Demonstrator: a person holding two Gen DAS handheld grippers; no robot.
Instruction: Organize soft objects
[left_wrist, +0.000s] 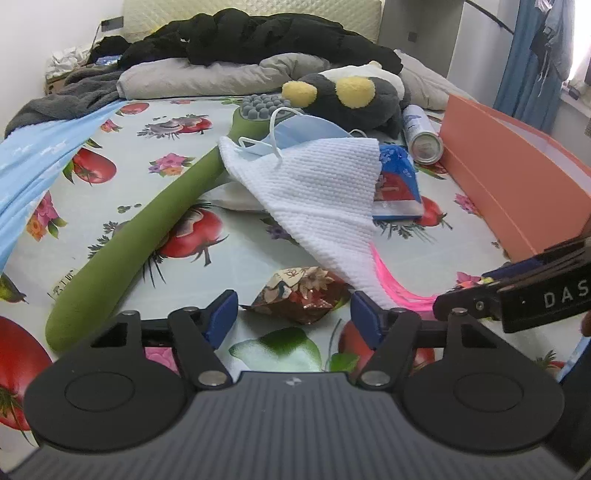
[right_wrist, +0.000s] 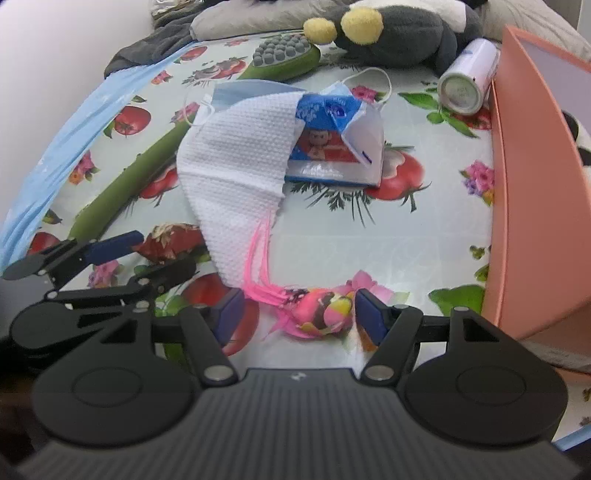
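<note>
Between my right gripper (right_wrist: 299, 314) sits a pink tasselled soft toy (right_wrist: 321, 308), jaws parted and not yet pressing it, while my left gripper (left_wrist: 293, 319) hangs open over a crumpled floral pouch (left_wrist: 299, 295) on the bed sheet (left_wrist: 147, 155). I judge this the reach-to-grasp step. Next I must close on each and carry them toward the orange box (right_wrist: 535, 184).

I see a bed w/ fruit-print sheet (left_wrist: 110, 155). Behind it: padded cream headboard (left_wrist: 258, 14) on white wall (left_wrist: 44, 33). Right of bed: blue curtain (left_wrist: 524, 59), daylight from window (left_wrist: 581, 44).
</note>
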